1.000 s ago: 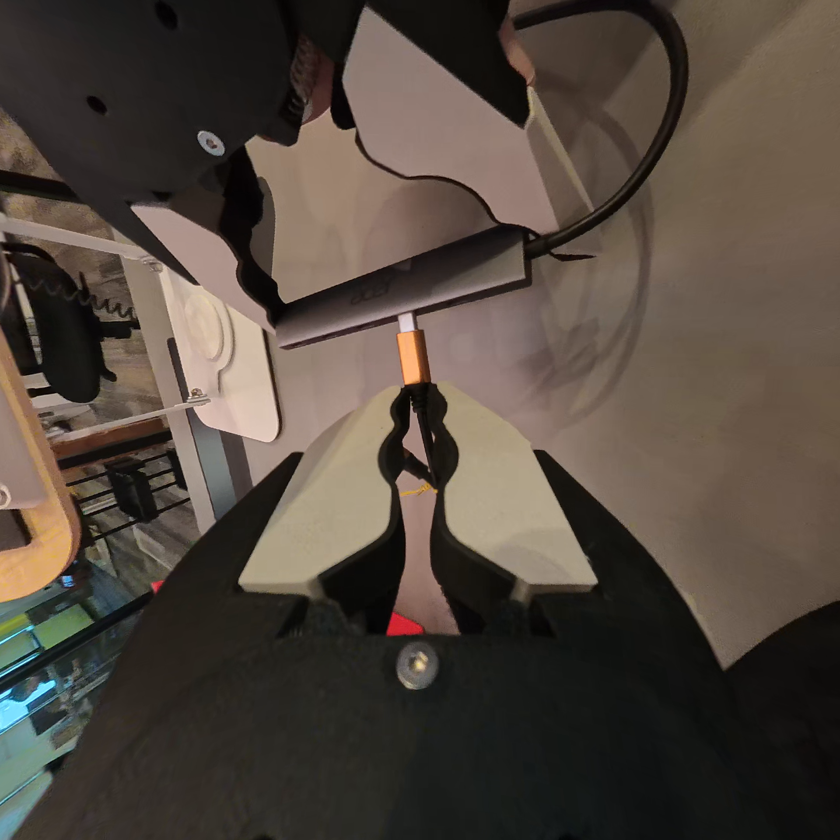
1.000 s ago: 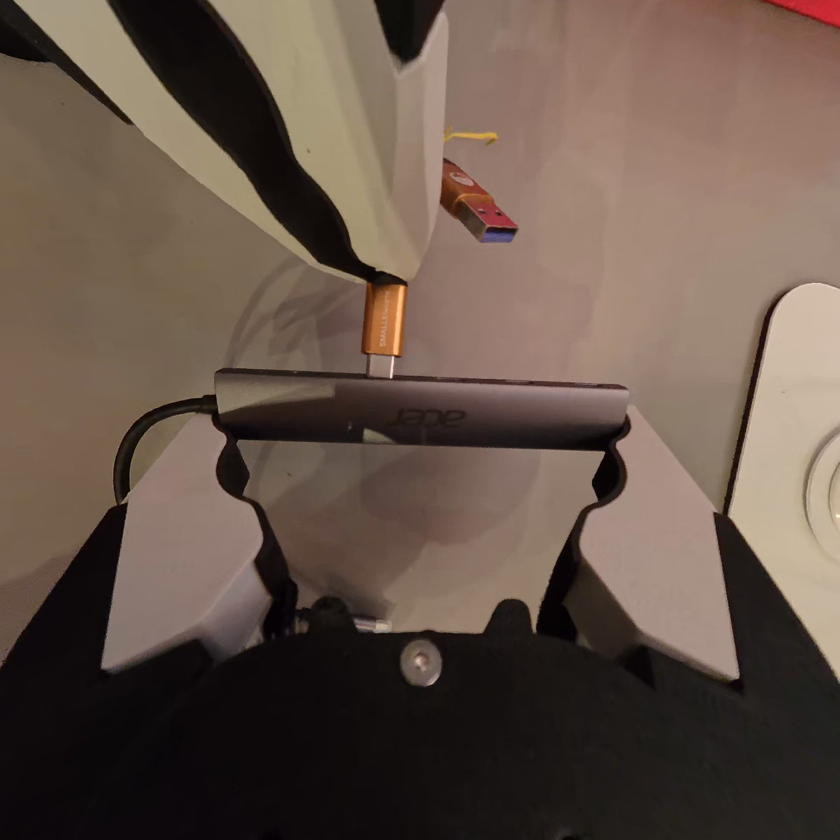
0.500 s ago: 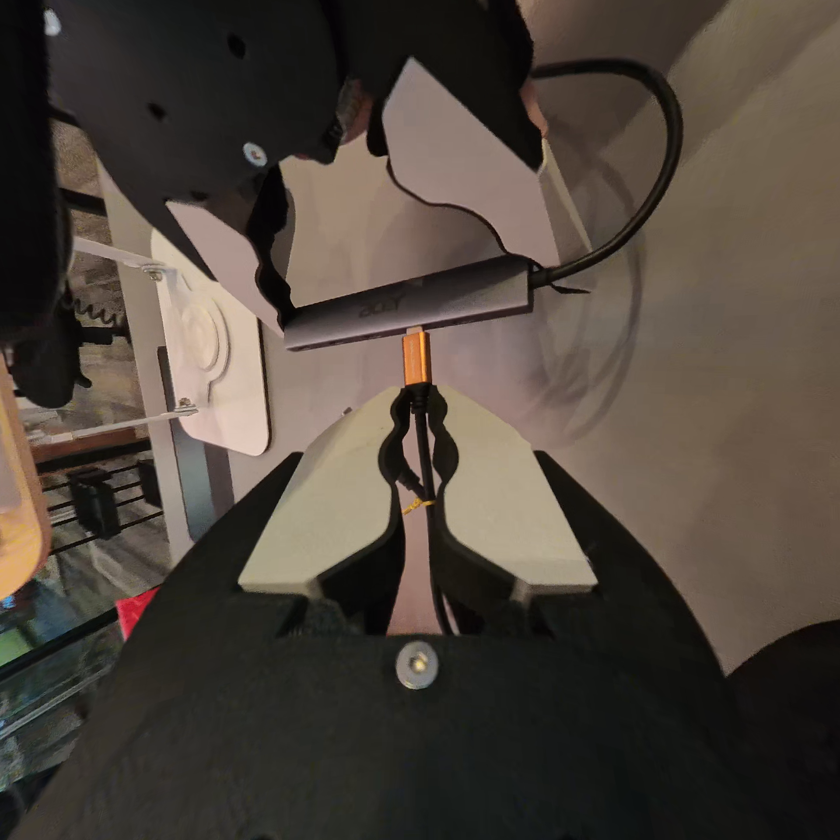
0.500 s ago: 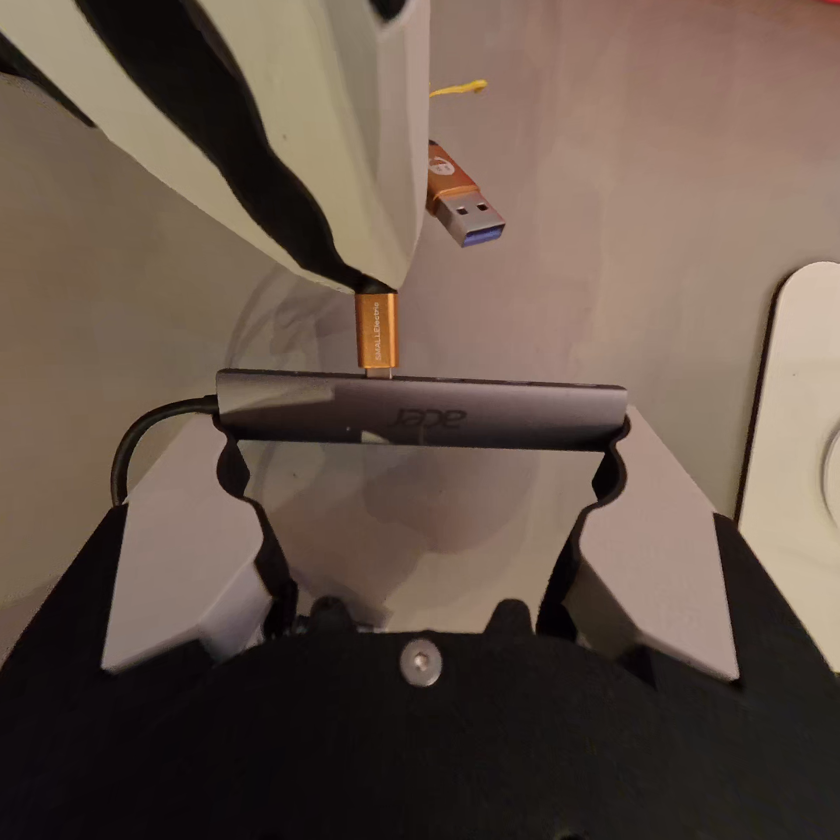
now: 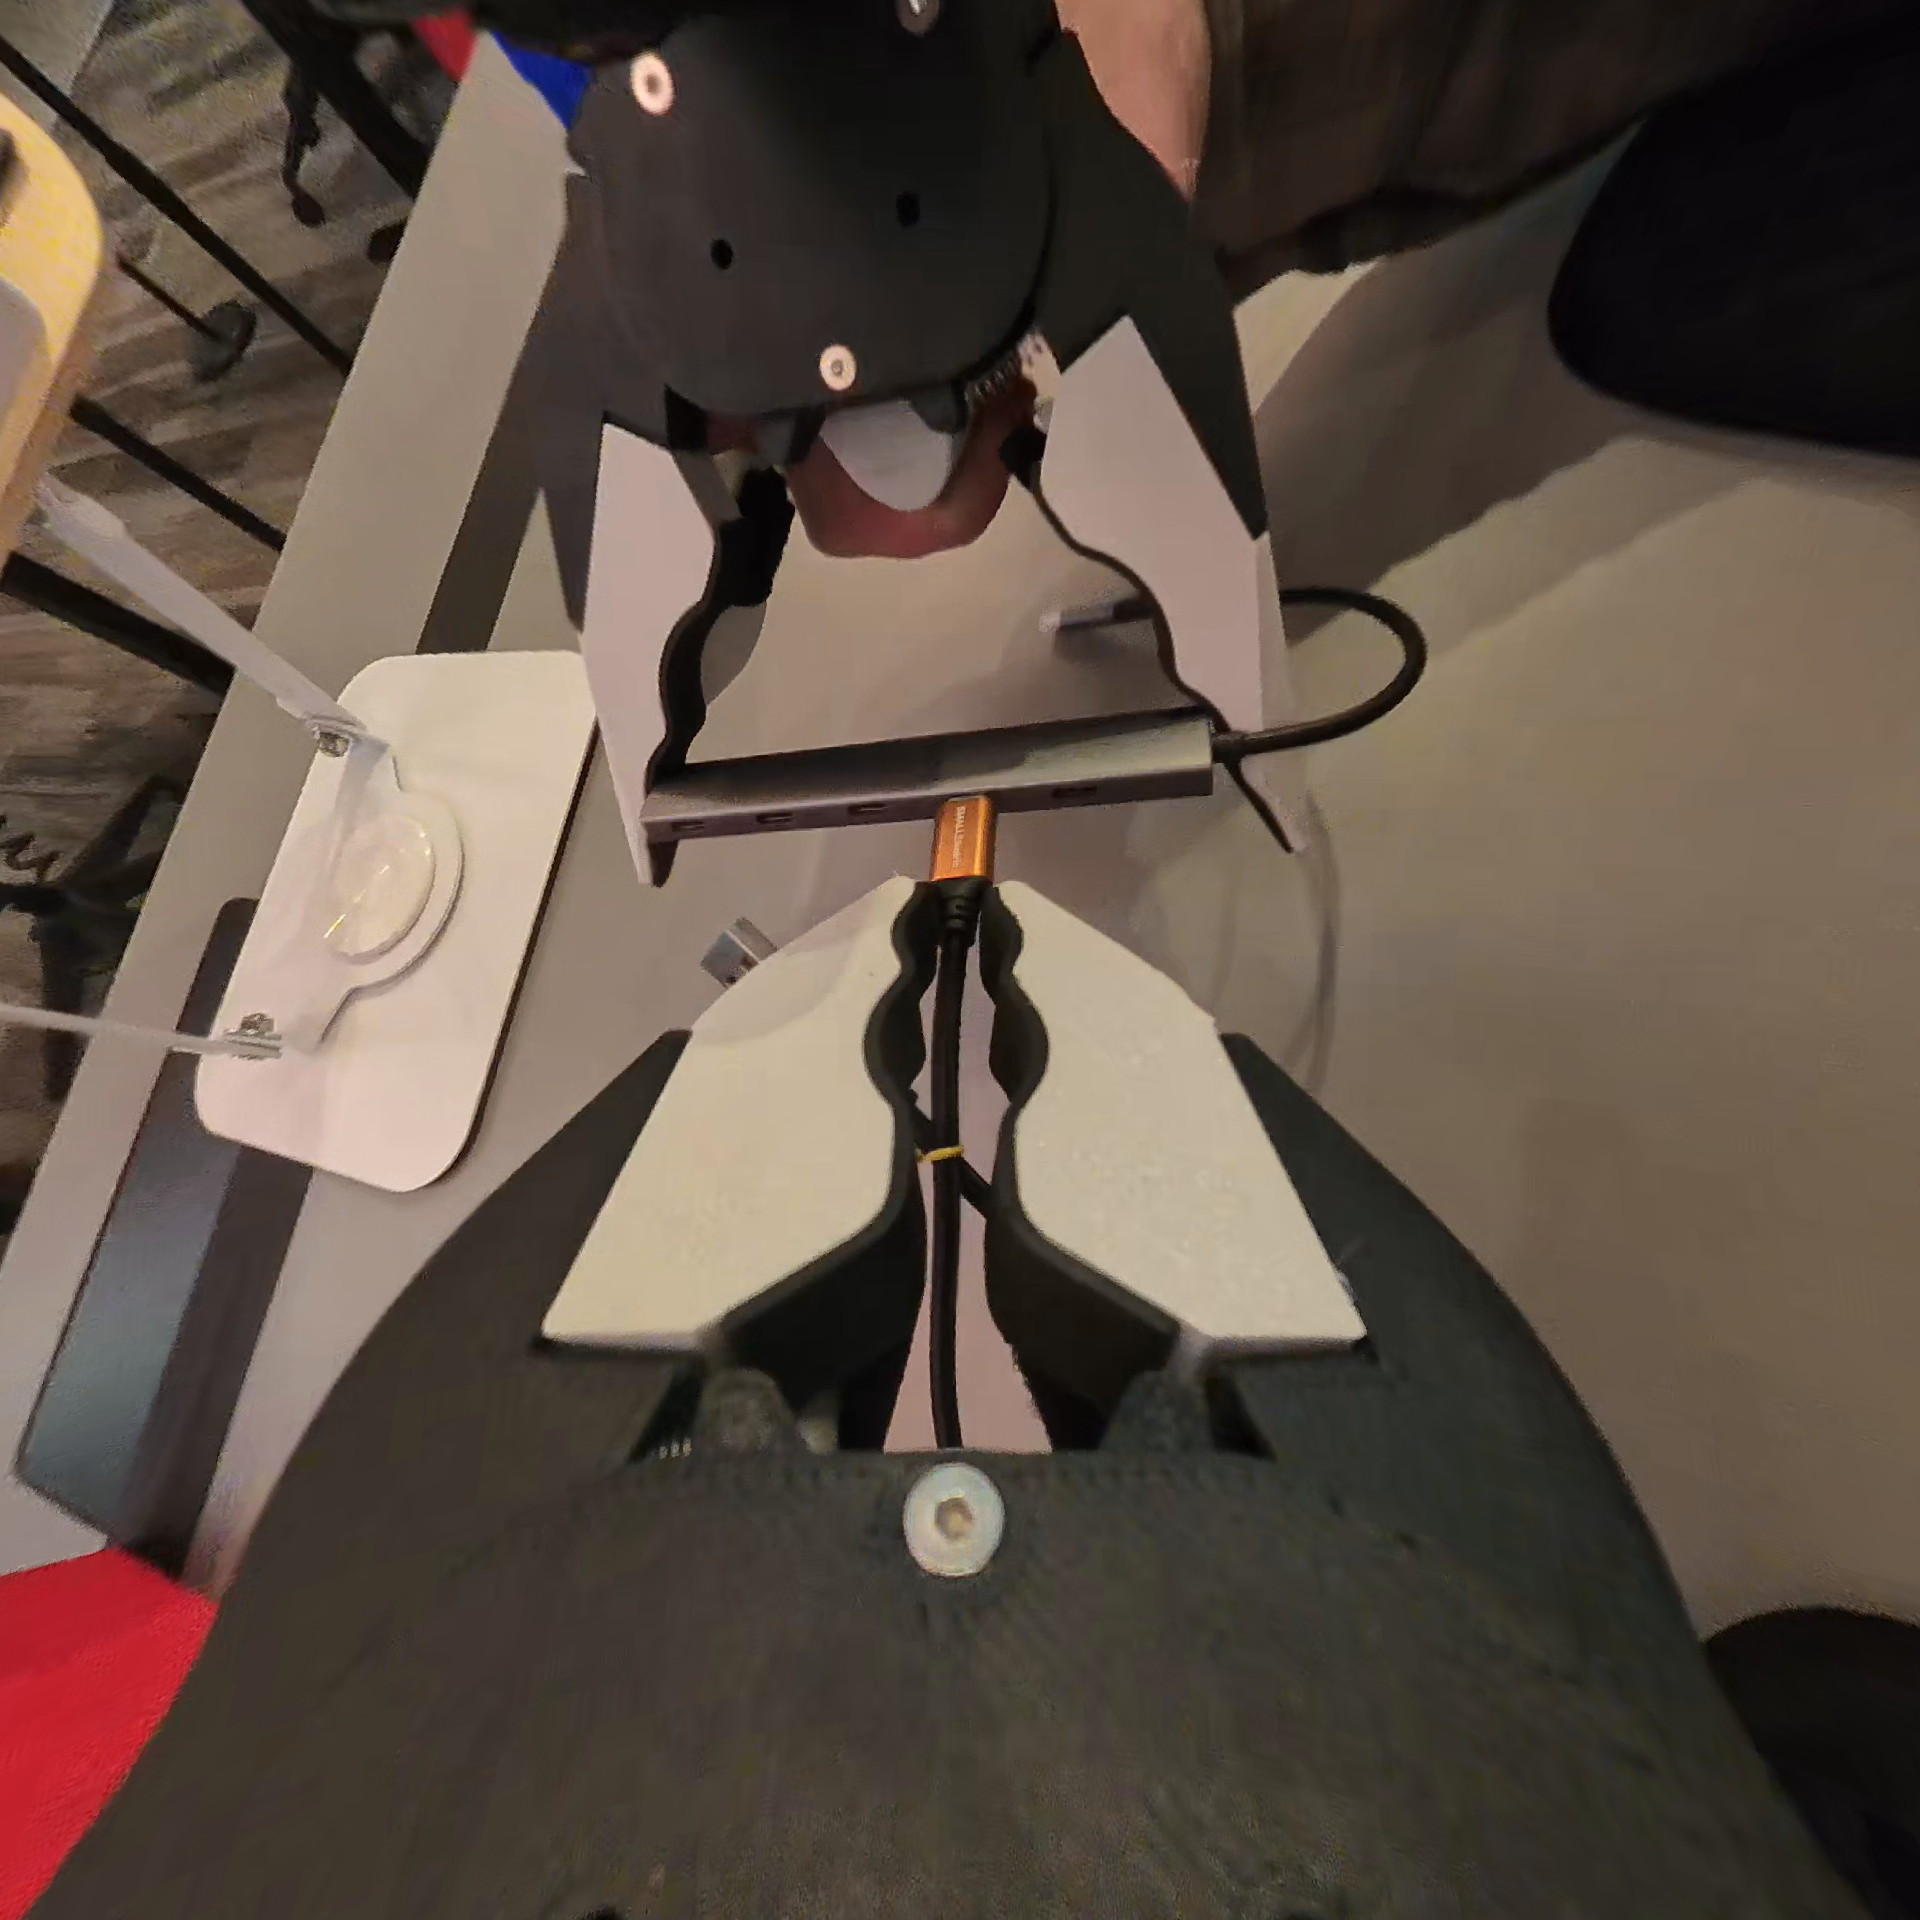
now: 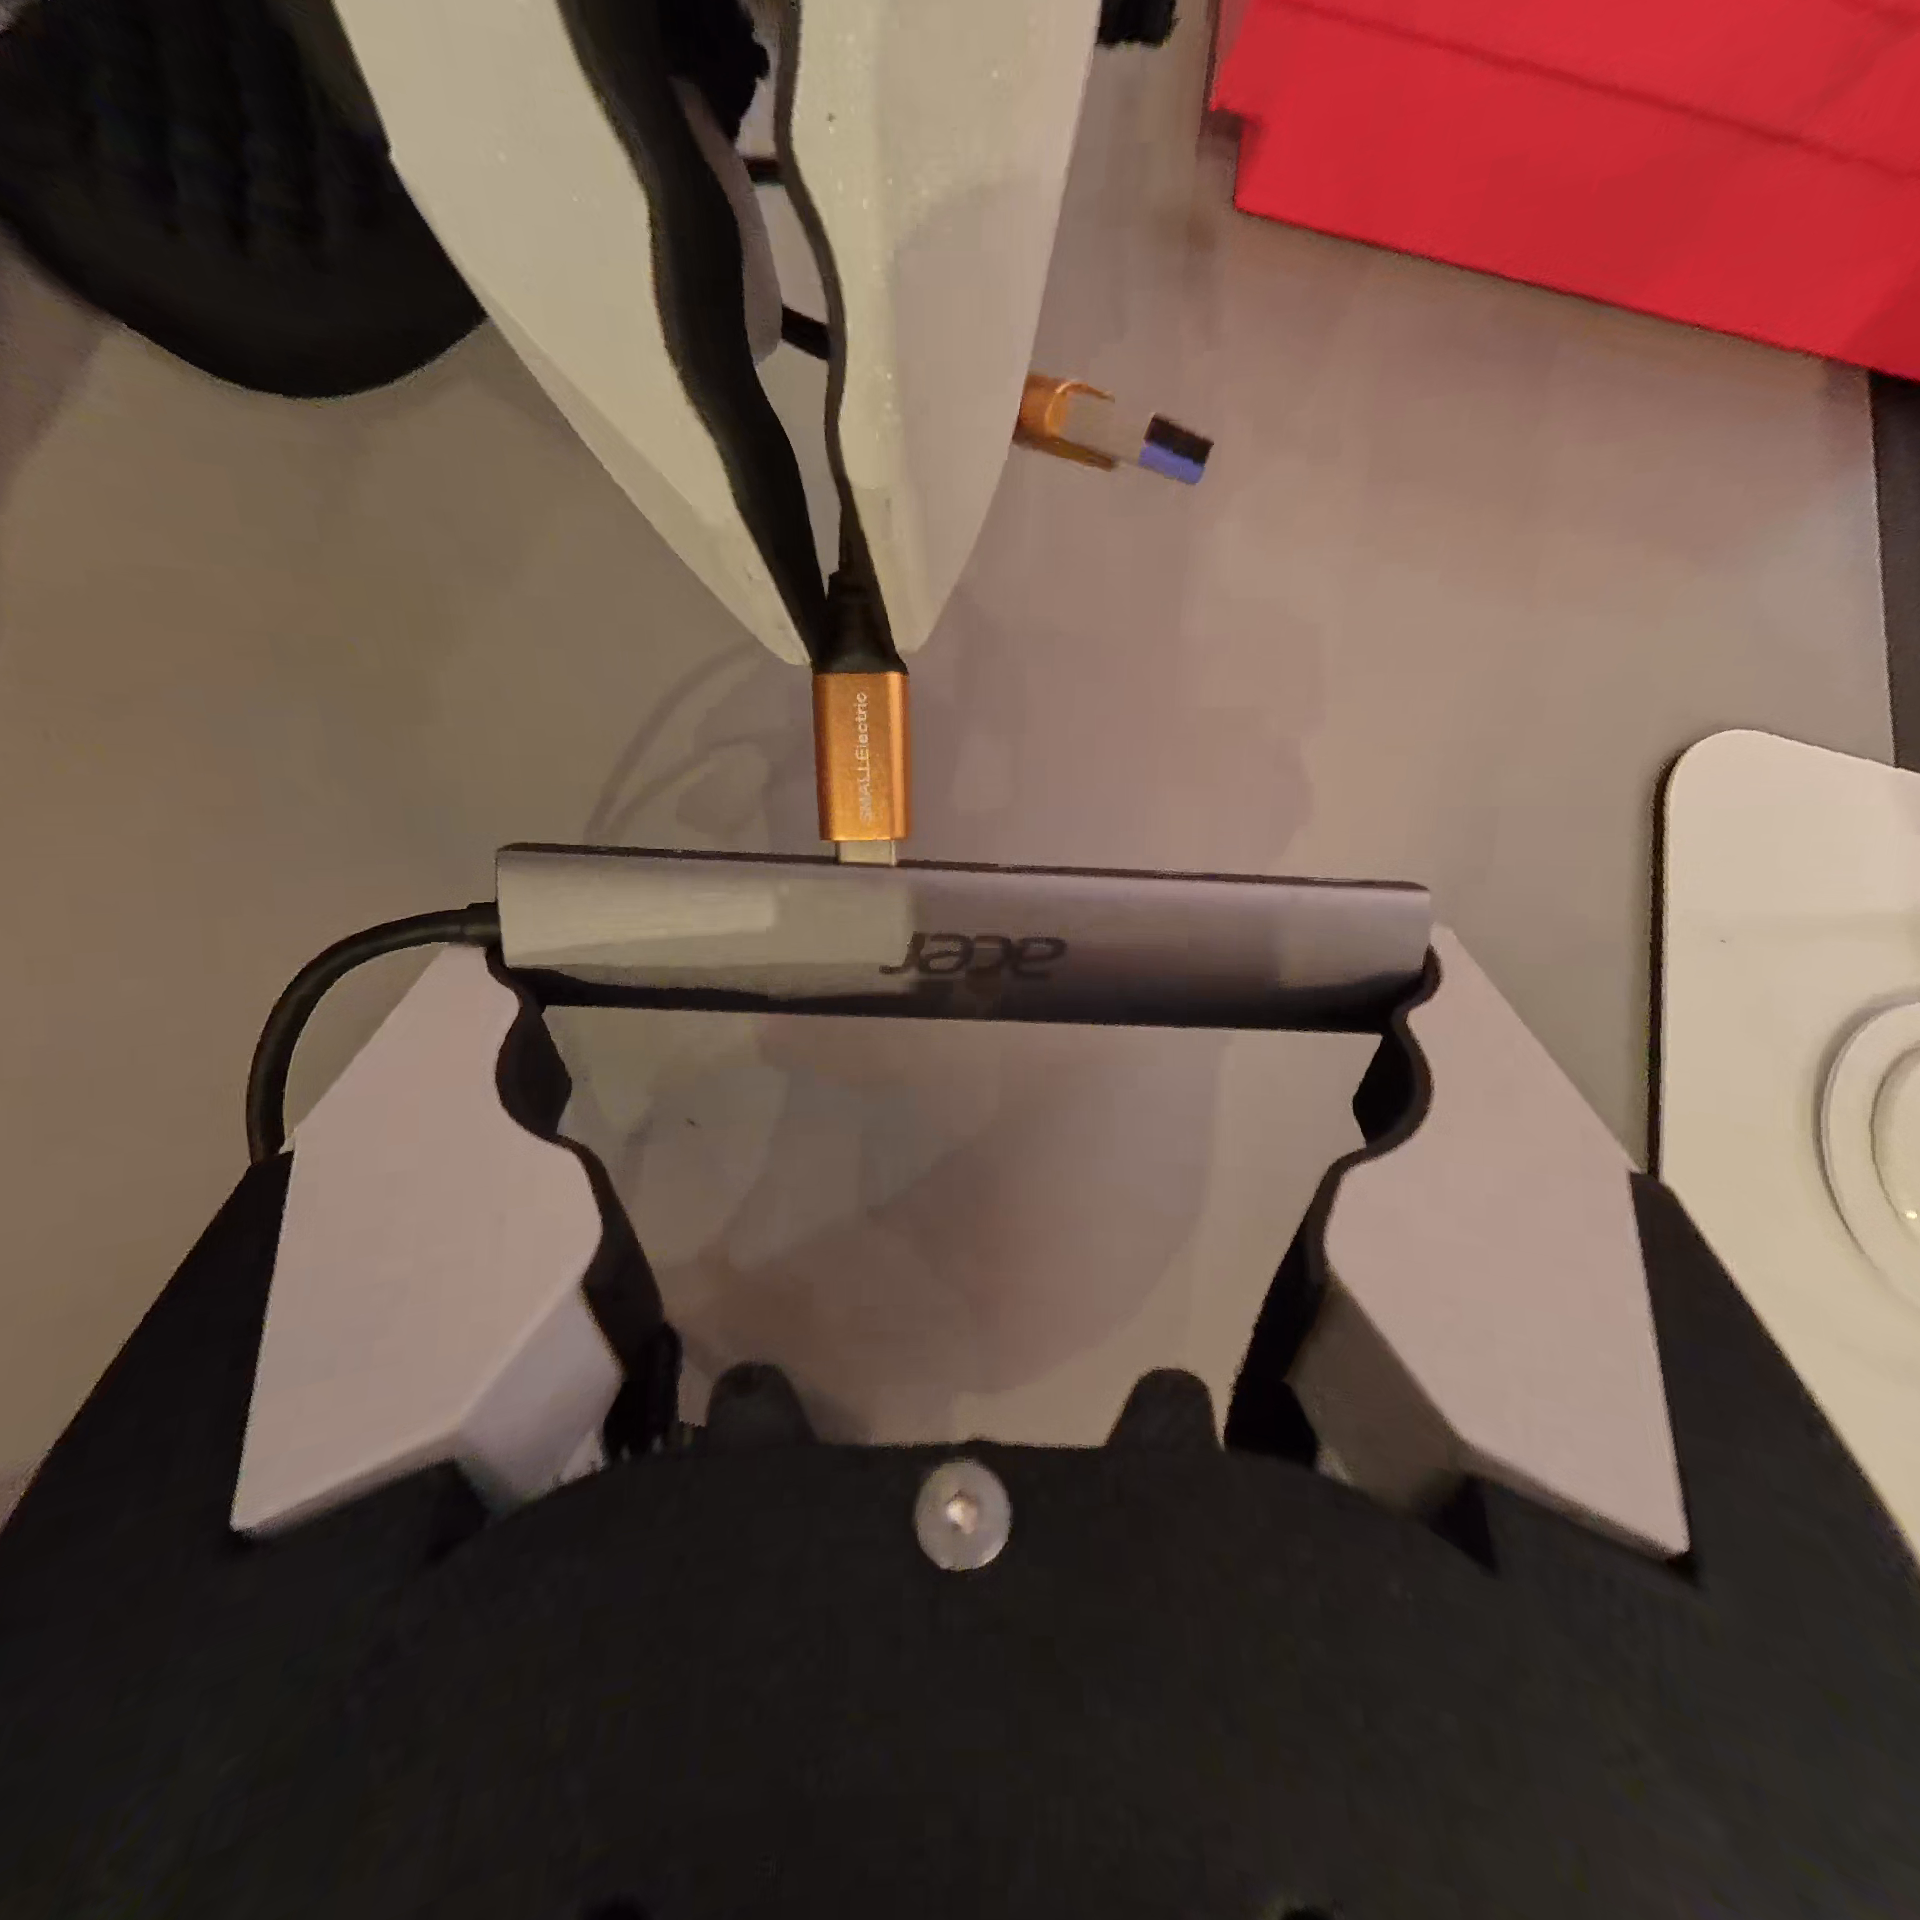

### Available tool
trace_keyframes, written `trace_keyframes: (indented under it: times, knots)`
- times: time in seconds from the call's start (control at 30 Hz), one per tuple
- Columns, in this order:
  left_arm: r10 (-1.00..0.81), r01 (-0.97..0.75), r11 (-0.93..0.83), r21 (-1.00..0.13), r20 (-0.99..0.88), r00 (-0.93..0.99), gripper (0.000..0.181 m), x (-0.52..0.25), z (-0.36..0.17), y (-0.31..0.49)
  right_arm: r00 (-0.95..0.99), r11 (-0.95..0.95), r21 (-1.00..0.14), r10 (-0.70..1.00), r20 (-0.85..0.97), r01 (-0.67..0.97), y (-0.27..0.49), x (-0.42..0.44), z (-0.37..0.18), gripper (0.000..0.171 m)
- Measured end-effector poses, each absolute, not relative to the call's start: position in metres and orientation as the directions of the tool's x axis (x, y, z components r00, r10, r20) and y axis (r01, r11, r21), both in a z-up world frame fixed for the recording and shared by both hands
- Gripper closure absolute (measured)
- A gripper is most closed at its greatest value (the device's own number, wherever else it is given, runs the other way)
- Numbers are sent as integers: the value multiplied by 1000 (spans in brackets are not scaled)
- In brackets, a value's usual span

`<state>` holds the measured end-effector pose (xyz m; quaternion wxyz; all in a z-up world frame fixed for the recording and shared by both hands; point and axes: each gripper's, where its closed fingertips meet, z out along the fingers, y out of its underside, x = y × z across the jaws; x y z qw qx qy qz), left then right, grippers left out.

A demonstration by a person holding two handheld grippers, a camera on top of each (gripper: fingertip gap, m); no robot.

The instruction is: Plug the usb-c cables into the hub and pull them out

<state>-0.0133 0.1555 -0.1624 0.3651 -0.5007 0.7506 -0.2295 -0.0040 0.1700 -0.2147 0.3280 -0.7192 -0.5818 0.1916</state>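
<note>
My right gripper (image 6: 961,977) is shut on the two ends of a slim grey hub (image 6: 727,920), held level above the table; the hub also shows in the left wrist view (image 5: 925,774). My left gripper (image 5: 951,899) is shut on the black cable just behind an orange USB-C plug (image 5: 961,836). The orange USB-C plug (image 6: 860,769) has its metal tip in a port on the hub's long side. The cable's other end, an orange USB-A plug (image 6: 1112,436), hangs beyond the left gripper (image 6: 847,644). The hub's own black cord (image 5: 1340,707) loops off to one side.
A white plate with a round clear pad (image 5: 384,914) lies on the grey table near its edge; it also shows in the right wrist view (image 6: 1787,997). A red box (image 6: 1579,156) lies beyond the hub. A person's arm (image 5: 1403,114) is behind the right gripper.
Both grippers have tilted and the views have swung, bringing the white plate and red box into sight. The plug stays in the hub port, seated about as deep as half a second ago.
</note>
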Motion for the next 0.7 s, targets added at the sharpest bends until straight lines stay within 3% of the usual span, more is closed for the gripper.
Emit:
trace_keyframes:
  times: [0.47,0.7]
  knots:
    - [-974,-420,171,-891,-87,-211,173,-8,-143,150,240,-57,-767,962,129,639,169,-5,-196,19]
    - [-970,-392,142,-909,-49,-236,173,-5,-143,147,218,-40,-755,966,137,654,166,-2,-196,19]
